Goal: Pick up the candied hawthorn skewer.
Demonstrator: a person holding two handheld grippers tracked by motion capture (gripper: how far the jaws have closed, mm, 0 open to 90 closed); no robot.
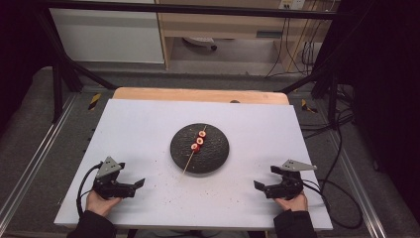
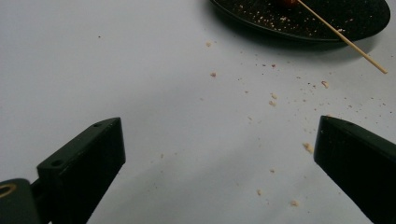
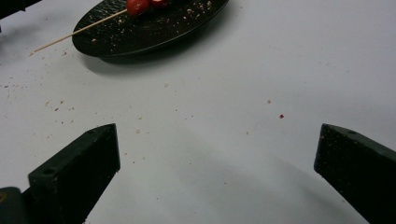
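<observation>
Nearest me, left gripper point(image 1: 139, 183) and right gripper point(image 1: 258, 185): both jaws spread wide, empty, resting on the white table point(image 1: 138, 124). Farther, mid-table: black plate point(image 1: 218, 153) bearing a skewer point(image 1: 189, 161) of red pieces point(image 1: 199, 141). I judge the approach not begun; next, one gripper closes on the stick's bare end

The right gripper point(image 3: 217, 172) holds its jaws wide apart over the white table point(image 3: 280, 70), nothing between them. Beyond, a black plate point(image 3: 140, 32) carries a skewer point(image 3: 79, 31) of red pieces point(image 3: 137, 6); crumbs point(image 3: 56, 107) dot the table.
</observation>
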